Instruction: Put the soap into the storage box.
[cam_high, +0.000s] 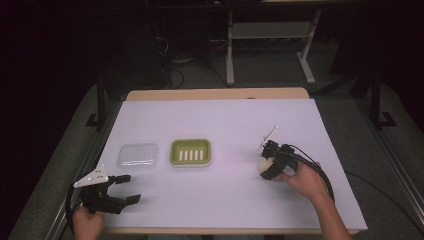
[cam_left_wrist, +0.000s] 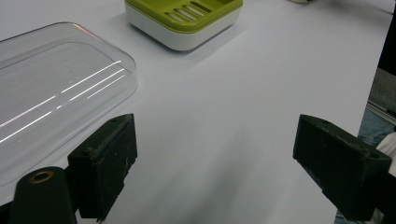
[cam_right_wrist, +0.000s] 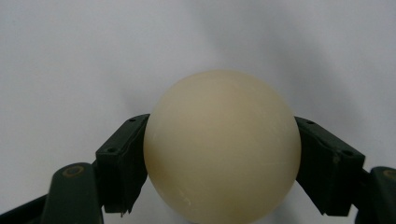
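Note:
A round cream soap (cam_right_wrist: 222, 144) sits between the jaws of my right gripper (cam_high: 268, 164), which is shut on it at the right side of the white table (cam_high: 235, 120); the same soap (cam_high: 263, 165) shows as a pale lump under that gripper. A green soap dish (cam_high: 190, 152) with a slotted tray stands at the table's middle, and its clear plastic lid (cam_high: 138, 156) lies to its left. My left gripper (cam_high: 127, 188) rests open near the front left corner, jaws wide apart over bare table, with the lid (cam_left_wrist: 51, 98) and the green soap dish (cam_left_wrist: 184, 21) ahead of it.
The table's wooden back edge (cam_high: 215, 94) borders a dark floor with desk legs (cam_high: 230, 50) and cables behind. Metal rails run along both table sides. A cable (cam_high: 320, 172) loops from my right gripper over the person's hand.

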